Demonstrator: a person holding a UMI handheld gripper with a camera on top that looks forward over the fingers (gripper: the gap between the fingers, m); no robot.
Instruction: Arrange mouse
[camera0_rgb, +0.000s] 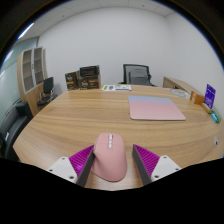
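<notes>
Pink mouse (110, 157) sits between the fingers of the gripper (111, 163), which look pressed on its sides, above the wooden table (70, 120); a pink mat (156, 107) lies far right.

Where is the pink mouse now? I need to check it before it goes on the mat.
The pink computer mouse sits between the jaws in the gripper view, on the round wooden table, short of the pink rectangular mat.
</notes>
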